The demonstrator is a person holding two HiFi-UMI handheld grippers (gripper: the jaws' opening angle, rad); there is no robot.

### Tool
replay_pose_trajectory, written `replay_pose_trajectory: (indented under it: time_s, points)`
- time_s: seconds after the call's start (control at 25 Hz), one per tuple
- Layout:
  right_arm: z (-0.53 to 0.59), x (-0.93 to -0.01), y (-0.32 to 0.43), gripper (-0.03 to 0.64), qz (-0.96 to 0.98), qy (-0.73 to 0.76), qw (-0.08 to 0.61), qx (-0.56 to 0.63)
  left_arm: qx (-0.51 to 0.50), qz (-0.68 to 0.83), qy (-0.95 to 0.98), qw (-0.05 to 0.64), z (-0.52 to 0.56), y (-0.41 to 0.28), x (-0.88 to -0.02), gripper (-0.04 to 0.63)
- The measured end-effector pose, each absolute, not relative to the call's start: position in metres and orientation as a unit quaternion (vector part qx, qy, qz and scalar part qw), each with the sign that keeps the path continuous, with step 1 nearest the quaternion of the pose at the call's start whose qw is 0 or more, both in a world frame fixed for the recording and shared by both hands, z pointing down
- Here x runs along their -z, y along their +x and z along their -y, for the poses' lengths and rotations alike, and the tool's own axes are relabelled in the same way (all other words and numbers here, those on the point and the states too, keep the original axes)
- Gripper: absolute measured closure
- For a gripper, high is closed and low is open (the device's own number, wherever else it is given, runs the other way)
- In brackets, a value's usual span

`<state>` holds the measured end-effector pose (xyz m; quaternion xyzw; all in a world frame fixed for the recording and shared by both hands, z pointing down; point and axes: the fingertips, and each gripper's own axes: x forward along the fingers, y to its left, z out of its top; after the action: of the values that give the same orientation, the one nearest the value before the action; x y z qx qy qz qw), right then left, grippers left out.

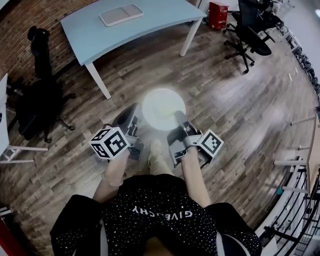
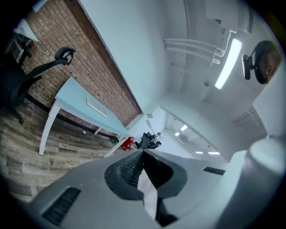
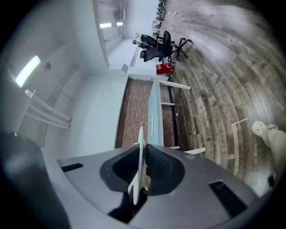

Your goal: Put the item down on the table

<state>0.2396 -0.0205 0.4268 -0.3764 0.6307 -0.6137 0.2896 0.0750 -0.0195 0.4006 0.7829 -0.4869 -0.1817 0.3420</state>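
A white round plate (image 1: 163,108) hangs above the wooden floor in front of me, held flat between both grippers. My left gripper (image 1: 134,115) is shut on its left rim and my right gripper (image 1: 179,118) on its right rim. In the left gripper view the plate's thin edge (image 2: 148,193) is pinched between the dark pads. The right gripper view shows the same rim (image 3: 139,165) clamped edge-on. The light blue table (image 1: 100,30) stands a few steps ahead, with a white tray (image 1: 121,14) on its top. It also shows as the table (image 2: 80,105) and the table (image 3: 154,105).
One black office chair (image 1: 42,95) stands at the left and another chair (image 1: 250,30) at the far right, next to a red box (image 1: 218,15). Part of a white table frame (image 1: 20,149) lies at the left edge. Metal racks (image 1: 300,165) line the right side.
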Motion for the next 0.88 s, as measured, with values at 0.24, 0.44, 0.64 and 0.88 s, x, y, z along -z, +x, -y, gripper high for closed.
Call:
replay_pose_trajectory:
  time_s: [0.24,0.44,0.64,0.88]
  points:
    - [0.123,-0.413,0.258,0.577,-0.645,-0.366,0.268,0.614,0.202,0.501,0.771,0.336,0.117,0.094,-0.385,0.584]
    - [0.195,-0.408,0.274,0.577,-0.655,-0.360,0.257,0.612,0.214,0.513,0.765,0.326,0.183,0.110,-0.377,0.584]
    - [0.237,-0.412,0.274,0.577,-0.659,-0.347,0.250,0.618,0.213,0.534,0.751,0.325,0.213,0.105,-0.383,0.584]
    - [0.263,-0.423,0.264,0.578,-0.655,-0.339,0.252,0.627,0.211,0.541,0.744,0.330,0.238,0.095,-0.395,0.584]
